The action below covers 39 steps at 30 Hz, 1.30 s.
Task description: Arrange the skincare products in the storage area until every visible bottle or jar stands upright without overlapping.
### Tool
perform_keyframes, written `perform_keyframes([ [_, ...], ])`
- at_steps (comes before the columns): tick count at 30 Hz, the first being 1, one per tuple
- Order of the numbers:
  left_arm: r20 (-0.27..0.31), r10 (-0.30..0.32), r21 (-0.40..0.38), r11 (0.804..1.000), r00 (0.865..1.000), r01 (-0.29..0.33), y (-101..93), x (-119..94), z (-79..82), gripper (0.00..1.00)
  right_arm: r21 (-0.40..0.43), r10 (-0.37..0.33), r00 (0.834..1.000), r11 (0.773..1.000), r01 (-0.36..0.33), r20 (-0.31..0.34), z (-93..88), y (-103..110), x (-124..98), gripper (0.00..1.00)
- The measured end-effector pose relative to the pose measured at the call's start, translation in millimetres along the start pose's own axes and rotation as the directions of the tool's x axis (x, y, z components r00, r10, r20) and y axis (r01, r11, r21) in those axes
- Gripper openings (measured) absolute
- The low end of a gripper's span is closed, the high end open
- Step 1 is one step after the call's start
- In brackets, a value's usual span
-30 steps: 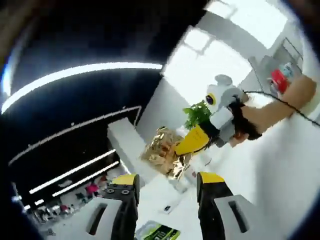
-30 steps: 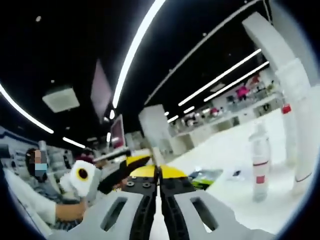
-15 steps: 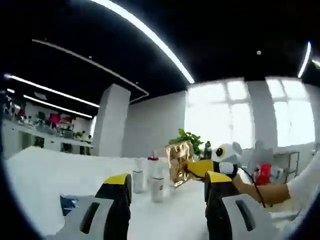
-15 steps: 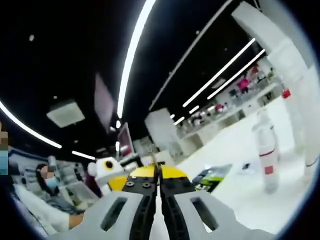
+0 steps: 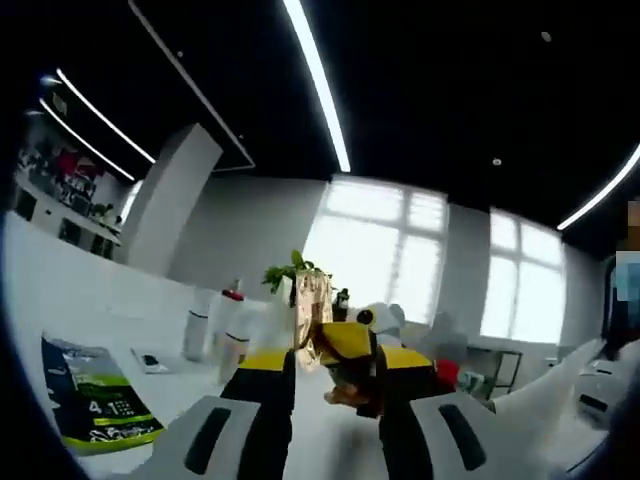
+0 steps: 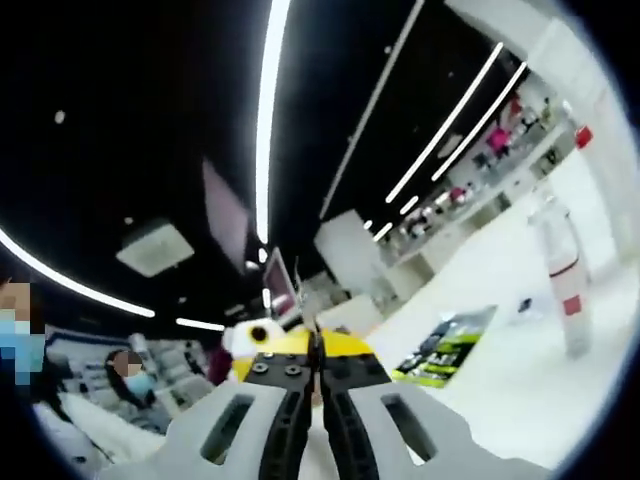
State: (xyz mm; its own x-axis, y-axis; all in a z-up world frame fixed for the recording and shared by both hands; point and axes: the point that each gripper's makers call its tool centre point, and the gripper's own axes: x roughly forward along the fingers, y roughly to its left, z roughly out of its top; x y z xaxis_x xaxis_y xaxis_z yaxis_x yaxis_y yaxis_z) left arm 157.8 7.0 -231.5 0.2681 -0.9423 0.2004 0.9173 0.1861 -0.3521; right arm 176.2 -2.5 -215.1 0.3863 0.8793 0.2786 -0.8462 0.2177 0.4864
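My left gripper (image 5: 335, 368) is held open above the white table (image 5: 60, 300), nothing between its black and yellow jaws. Just beyond its tips is my right gripper (image 5: 350, 340), yellow-tipped. Farther back two white bottles (image 5: 197, 322) (image 5: 236, 338) stand upright, one with a red cap, next to a shiny gold bag (image 5: 312, 305). In the right gripper view my right gripper (image 6: 315, 345) is shut, jaws pressed together with nothing seen in them. A white bottle with a red band (image 6: 563, 272) stands upright at the right, beside a taller white bottle (image 6: 600, 150).
A green and black leaflet (image 5: 95, 402) (image 6: 446, 345) lies flat on the table, with a small dark item (image 5: 150, 360) near it. A green plant (image 5: 288, 275) rises behind the gold bag. Windows fill the far wall. People sit at desks (image 6: 130, 385) in the background.
Both views have swung with the hands. The left jaws stand closer together than half a second ago, and the right gripper now sits straight ahead of them. The right gripper stays shut.
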Motion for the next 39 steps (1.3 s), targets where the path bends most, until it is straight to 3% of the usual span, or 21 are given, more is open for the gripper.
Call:
perform_keyframes([
  [3, 0.017, -0.008, -0.052, 0.999, 1.000, 0.008, 0.3, -4.2, 5.3, 0.12, -0.018, 0.009, 1.000, 1.000, -0.010, -0.006, -2.9, 4.7, 0.8, 0.01],
  [8, 0.049, 0.007, -0.115, 0.993, 0.999, -0.001, 5.4, -7.6, 10.0, 0.02, -0.067, 0.012, 0.999, 0.998, -0.015, -0.048, -16.5, 10.8, 4.8, 0.01],
  [11, 0.051, 0.034, -0.164, 0.986, 0.998, -0.025, 14.1, -8.4, 11.3, 0.02, -0.104, -0.013, 0.996, 0.995, 0.004, -0.087, -23.9, 5.2, 6.3, 0.00],
  [17, 0.023, 0.086, -0.120, 0.989, 0.996, -0.082, 22.4, -7.5, 7.9, 0.02, -0.110, -0.028, 0.994, 0.994, 0.016, -0.110, -23.3, -3.1, 4.5, 0.02],
  [32, 0.047, 0.085, -0.160, 0.984, 0.995, -0.077, 22.8, -9.6, 9.7, 0.01, -0.112, -0.054, 0.993, 0.993, 0.042, -0.109, -15.1, -13.6, 2.4, 0.03],
  [39, 0.090, 0.095, -0.166, 0.983, 0.991, -0.080, 21.5, -13.6, 15.7, 0.01, -0.091, -0.057, 0.994, 0.995, 0.048, -0.094, -10.9, -16.9, 2.5, 0.03],
])
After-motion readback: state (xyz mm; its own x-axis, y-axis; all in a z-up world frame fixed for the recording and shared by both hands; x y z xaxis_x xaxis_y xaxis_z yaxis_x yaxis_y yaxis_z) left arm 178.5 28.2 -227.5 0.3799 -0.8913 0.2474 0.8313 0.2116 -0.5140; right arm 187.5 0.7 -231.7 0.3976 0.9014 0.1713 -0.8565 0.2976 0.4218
